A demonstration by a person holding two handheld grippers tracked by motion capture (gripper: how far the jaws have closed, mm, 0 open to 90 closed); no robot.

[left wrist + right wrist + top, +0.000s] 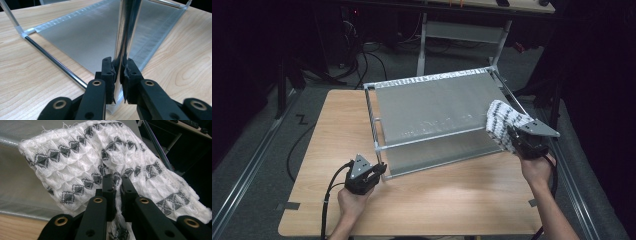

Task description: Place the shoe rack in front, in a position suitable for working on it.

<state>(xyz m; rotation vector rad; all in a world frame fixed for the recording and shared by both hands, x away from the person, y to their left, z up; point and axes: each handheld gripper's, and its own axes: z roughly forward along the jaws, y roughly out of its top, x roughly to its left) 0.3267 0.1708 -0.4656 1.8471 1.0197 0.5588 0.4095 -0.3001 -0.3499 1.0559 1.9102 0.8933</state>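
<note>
Now | left gripper (119,72) clamps rack post (126,32), steadying | right gripper (118,185) pinches patterned cloth (100,162) at rack's right edge (over mesh (432,107)) | next, probably: drape it across rail (439,138)

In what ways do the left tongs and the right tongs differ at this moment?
The left tongs are shut on a shiny metal post of the rack, while the right tongs pinch a soft white and grey cloth. In the high view the left tongs are at the rack's near corner; the right tongs are at its far right side. Both pairs are black, each held in a hand.
</note>
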